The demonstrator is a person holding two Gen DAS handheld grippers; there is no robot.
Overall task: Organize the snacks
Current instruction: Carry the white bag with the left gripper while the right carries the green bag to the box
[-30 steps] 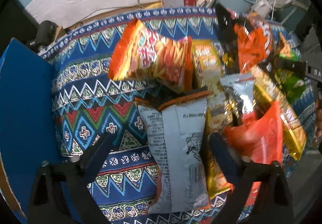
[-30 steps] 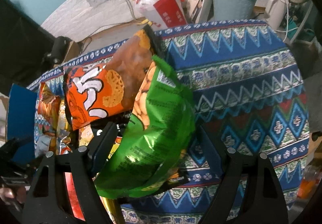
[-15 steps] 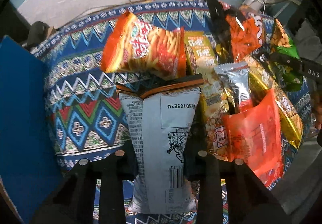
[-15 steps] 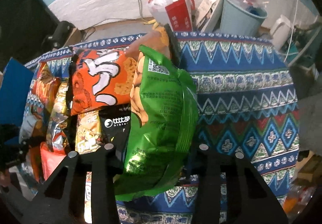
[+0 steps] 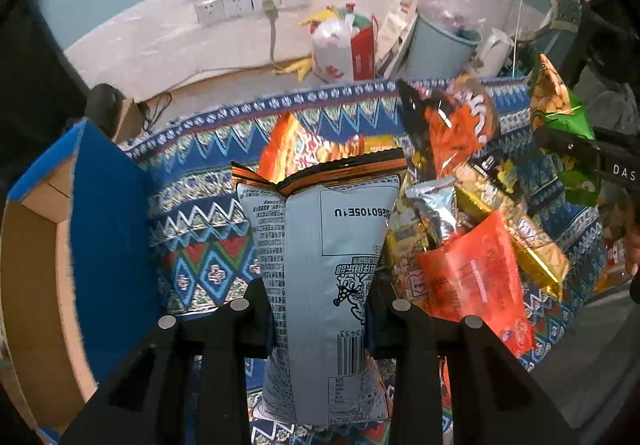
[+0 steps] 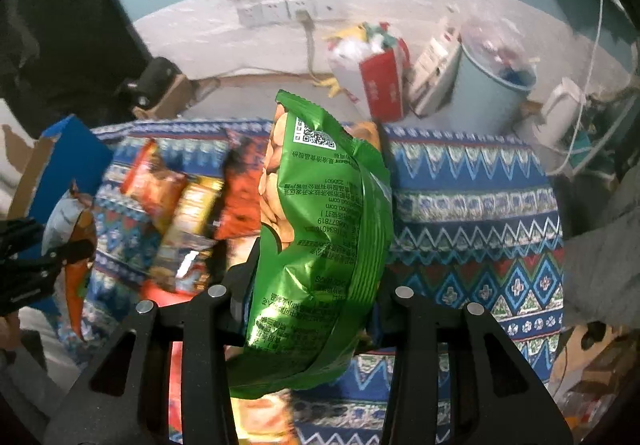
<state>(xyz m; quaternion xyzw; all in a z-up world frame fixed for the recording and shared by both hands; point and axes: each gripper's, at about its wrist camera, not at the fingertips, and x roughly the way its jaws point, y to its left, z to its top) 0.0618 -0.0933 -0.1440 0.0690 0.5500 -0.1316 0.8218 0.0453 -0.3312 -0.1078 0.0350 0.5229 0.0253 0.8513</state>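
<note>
Grey snack bag [image 5: 320, 285] upright, pinched inside left claw [image 5: 320, 315]

Grey bag [image 5: 320, 265], green bag [image 6: 320, 245], both upright

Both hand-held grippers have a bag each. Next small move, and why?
Probably swing the left hand-held gripper toward the open blue box on its left. It is shut on the grey snack bag, which hangs clear of the pile, and the box is the only container in view. The right hand-held gripper is shut on the green bag and could follow.
</note>
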